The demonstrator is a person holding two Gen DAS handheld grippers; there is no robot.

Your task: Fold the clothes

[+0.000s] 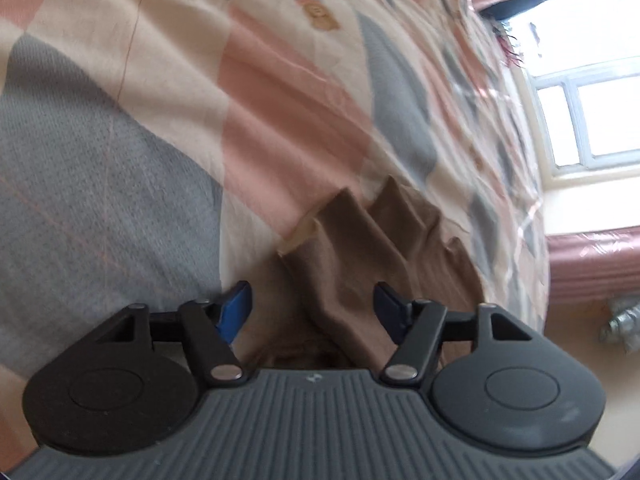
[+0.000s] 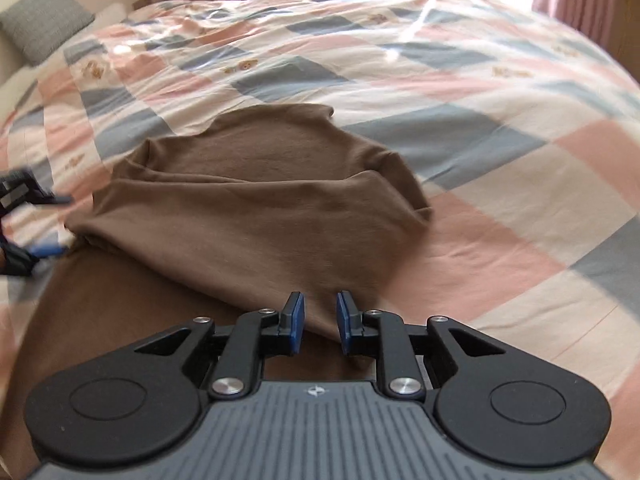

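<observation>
Window (image 1: 592,120) shows only from the left hand-held gripper (image 1: 316,308), seemingly open.

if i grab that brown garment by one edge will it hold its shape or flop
The brown knit garment will likely flop: it already lies in soft, rounded folds. It probably drags rather than slides on the wrinkled checked bedspread. The folded-over layer may fall open if lifted by one edge.

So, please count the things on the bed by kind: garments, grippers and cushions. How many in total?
Brown garment: 1
Grippers: 2, left gripper and right gripper
Grey cushion: 1, at the bed's edge
Total: 4
</observation>
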